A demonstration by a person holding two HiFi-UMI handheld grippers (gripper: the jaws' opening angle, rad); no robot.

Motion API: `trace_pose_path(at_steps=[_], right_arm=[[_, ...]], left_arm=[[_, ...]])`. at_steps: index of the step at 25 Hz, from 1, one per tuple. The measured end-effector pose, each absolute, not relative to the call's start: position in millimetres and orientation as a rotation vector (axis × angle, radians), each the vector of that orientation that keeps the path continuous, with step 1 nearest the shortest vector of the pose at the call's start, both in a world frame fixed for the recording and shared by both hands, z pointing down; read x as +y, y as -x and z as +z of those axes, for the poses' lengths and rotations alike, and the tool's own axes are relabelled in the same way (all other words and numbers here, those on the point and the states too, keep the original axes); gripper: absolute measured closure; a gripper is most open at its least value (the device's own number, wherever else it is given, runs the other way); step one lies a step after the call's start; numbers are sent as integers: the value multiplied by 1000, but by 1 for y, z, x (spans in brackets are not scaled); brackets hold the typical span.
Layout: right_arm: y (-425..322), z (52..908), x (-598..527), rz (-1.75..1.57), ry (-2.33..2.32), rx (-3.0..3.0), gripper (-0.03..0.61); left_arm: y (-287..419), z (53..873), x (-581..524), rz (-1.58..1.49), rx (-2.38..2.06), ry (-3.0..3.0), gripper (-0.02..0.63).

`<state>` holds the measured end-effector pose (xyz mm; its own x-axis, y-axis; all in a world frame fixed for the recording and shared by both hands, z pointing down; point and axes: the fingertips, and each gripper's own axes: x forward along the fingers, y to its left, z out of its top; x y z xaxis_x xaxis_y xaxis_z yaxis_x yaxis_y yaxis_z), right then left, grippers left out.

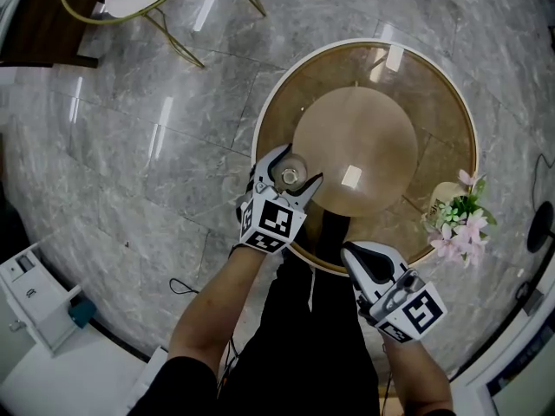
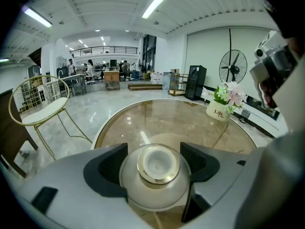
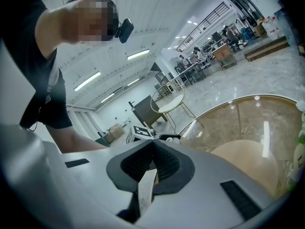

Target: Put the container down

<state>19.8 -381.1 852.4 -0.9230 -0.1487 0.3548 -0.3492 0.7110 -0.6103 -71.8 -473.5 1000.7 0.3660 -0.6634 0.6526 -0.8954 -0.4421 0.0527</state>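
We gripped the small gold-rimmed container (image 2: 155,174) in the left gripper's (image 1: 299,165) fingers at the round glass counter's (image 1: 434,102) near edge, the right gripper's (image 1: 354,254) fingers clenched together nearby, and we judged a gentle lowering onto the glass came next.

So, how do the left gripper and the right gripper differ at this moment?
The left gripper is shut on the round container, while the right gripper is shut on nothing. The left gripper is over the glass table; the right gripper is at its near rim. Both carry a marker cube.
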Motion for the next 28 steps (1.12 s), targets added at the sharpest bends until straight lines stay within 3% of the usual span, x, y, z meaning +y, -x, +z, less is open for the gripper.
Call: trace_pose_path(at_steps=[7, 10, 19, 28], right_arm=[[-9, 790, -390, 958, -479, -2700, 563], [-3, 740, -383, 929, -488, -2728, 563], [23, 597, -360, 671, -449, -2809, 566], [15, 480, -313, 632, -491, -2920, 566]], left_arm=[[79, 914, -472, 672, -1410, -2284, 269], [81, 845, -459, 580, -1426, -2330, 361], [95, 641, -435, 399, -1398, -2480, 556], [115, 522, -373, 271, -1447, -2391, 571]])
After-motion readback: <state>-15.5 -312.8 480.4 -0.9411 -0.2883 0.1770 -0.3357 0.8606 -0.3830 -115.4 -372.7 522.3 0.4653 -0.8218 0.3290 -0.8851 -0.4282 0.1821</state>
